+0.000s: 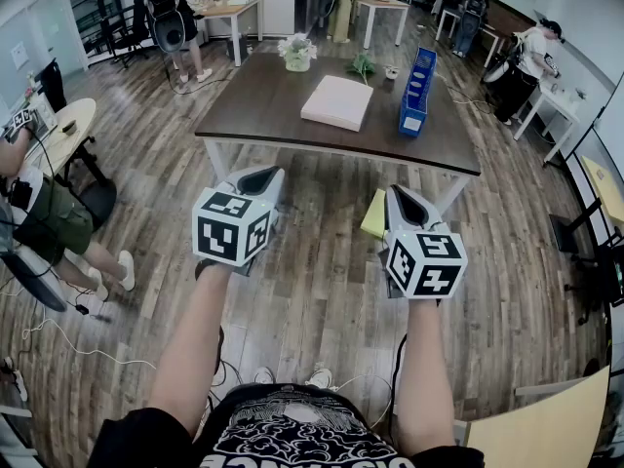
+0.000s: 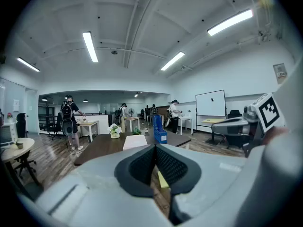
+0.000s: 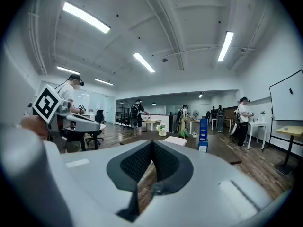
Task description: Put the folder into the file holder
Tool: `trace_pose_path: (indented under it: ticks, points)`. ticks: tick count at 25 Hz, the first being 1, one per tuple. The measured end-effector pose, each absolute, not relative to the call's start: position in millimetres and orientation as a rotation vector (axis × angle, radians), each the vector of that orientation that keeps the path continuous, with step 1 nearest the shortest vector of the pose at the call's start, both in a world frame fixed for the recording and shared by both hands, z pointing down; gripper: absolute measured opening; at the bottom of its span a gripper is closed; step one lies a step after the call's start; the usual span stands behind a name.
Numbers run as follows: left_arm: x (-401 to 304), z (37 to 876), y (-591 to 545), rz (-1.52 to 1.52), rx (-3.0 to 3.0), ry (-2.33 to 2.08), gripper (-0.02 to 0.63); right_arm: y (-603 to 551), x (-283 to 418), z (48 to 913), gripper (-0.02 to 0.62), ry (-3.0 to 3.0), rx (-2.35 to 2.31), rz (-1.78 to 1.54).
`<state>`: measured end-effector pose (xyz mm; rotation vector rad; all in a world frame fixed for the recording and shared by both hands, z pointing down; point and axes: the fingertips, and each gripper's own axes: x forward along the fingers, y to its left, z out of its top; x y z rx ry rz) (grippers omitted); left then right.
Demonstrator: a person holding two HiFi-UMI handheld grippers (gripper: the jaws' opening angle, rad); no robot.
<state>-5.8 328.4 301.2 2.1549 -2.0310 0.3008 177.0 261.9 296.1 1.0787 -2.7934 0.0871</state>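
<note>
Clearly, the task is not yet begun. Both tools are held in the air above the wooden floor, well apart from the dark table [image 1: 244,115]. The left gripper [image 1: 257,177] has its jaws pressed together with nothing between them, and the right gripper [image 1: 401,195] is closed and empty in the same way.

The white folder [image 1: 336,102] lies flat on the table, near the middle. Seen from the left gripper it is at about 1 o'clock, and seen from the right gripper at about 11 o'clock, so it sits almost on the line between the two hands. I judge that neither hand is much nearer to it. Its outline is close to a square and a little turned, so I cannot say which is its long side.

The blue file holder [image 1: 416,94] stands upright at 3 o'clock of the folder, near it but not touching. Its long axis runs from 6 to 12 o'clock, away from the person. It is at about 12 o'clock of the right gripper, so this hand is nearer to it.

I think the next move is to step toward the table and open the jaws before reaching an edge of the folder.
</note>
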Motion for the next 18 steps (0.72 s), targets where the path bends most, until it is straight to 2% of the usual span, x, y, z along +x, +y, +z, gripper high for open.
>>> trace_pose_path:
  ticks: [7,18]
  points:
    - [17,308,316,0.311,2.142,-2.028,0.000,253,197,300,0.002,-2.815,1.060,0.099]
    - [41,313,296,0.301,2.133,-2.013,0.044,236,217,308,0.059,-2.830,1.023,0.127]
